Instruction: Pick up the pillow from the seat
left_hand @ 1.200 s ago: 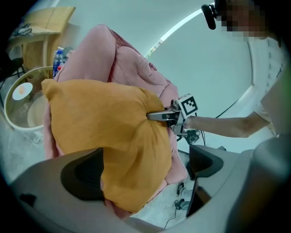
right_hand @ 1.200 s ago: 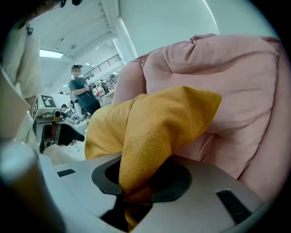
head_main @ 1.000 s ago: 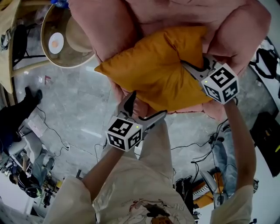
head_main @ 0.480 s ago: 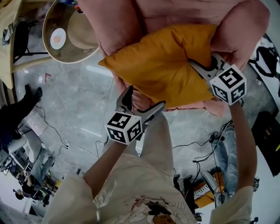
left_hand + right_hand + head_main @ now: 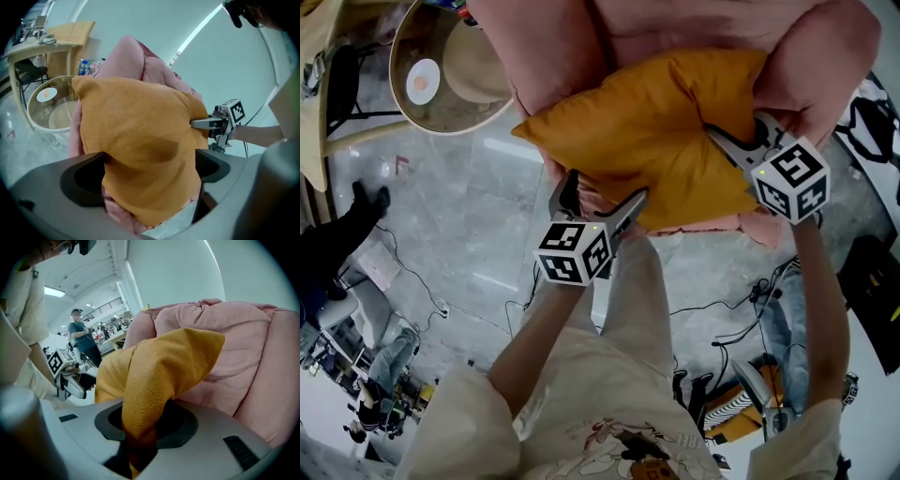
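Your right gripper (image 5: 717, 139) only pinches a fold of the pillow (image 5: 642, 122) and just loosened a bit, left gripper (image 5: 606, 189) gapes around it unclamped, could slip free

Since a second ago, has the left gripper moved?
Yes: the left gripper moved up the picture toward the pink armchair, fingers now flanking the pillow.

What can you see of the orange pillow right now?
The pillow is mustard-orange, soft, velvety-looking fabric, creased and bunched, lying tilted against the pink armchair. The right gripper pinches one edge, its jaws having just eased open slightly with fabric between them. The left gripper is open, jaws straddling the pillow's lower corner.
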A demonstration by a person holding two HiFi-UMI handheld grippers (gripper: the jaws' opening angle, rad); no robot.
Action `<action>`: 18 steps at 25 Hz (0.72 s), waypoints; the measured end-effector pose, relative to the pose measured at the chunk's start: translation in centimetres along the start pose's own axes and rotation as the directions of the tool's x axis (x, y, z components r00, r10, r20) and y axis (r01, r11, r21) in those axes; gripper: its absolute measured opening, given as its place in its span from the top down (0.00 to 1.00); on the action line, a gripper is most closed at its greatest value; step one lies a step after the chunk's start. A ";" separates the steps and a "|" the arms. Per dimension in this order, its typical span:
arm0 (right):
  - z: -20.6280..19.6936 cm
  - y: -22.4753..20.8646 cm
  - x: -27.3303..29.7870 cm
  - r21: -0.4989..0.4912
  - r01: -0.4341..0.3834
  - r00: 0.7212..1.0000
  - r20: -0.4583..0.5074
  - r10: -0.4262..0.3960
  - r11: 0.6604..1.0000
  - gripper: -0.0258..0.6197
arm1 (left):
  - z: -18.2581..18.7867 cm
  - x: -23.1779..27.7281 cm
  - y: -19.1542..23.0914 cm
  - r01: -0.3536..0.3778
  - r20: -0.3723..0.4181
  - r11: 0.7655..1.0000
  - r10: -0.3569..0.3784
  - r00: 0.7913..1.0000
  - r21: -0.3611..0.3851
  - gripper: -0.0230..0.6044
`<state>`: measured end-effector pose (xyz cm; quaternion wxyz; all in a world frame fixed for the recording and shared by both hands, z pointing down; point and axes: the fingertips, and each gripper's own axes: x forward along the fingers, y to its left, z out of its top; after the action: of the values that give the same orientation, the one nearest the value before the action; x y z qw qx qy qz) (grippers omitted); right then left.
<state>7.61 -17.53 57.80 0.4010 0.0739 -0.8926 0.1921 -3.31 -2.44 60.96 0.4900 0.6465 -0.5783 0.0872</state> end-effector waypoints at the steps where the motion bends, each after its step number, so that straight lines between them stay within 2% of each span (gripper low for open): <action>1: 0.0 -0.1 -0.1 0.000 0.001 1.000 -0.001 -0.001 1.000 0.75 | -0.1 -0.1 0.0 -0.015 0.004 1.000 0.015 1.000 -0.011 0.01; 5: -0.1 0.0 -0.2 0.003 -0.001 1.000 0.001 0.001 1.000 0.75 | -0.6 -0.4 1.5 -0.058 0.000 0.997 0.058 0.998 -0.051 0.01; 9: 0.1 -0.1 0.0 0.012 -0.001 1.000 0.011 0.001 1.000 0.75 | 0.2 0.5 2.7 -0.045 -0.001 0.999 0.044 0.999 -0.025 0.01; 13: -0.1 0.1 -0.3 0.023 -0.001 1.000 0.013 0.001 1.000 0.74 | 0.5 1.5 2.3 -0.035 -0.002 0.999 0.035 0.999 -0.037 0.02; 18: -0.4 0.1 -0.3 0.045 0.005 1.000 0.016 -0.006 0.999 0.75 | 0.9 2.8 2.2 -0.003 -0.032 1.000 0.002 0.999 -0.019 0.20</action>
<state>8.00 -17.25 57.81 0.3925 0.0868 -0.8912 0.2102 -4.64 -4.65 63.54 0.5050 0.6396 -0.5721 0.0927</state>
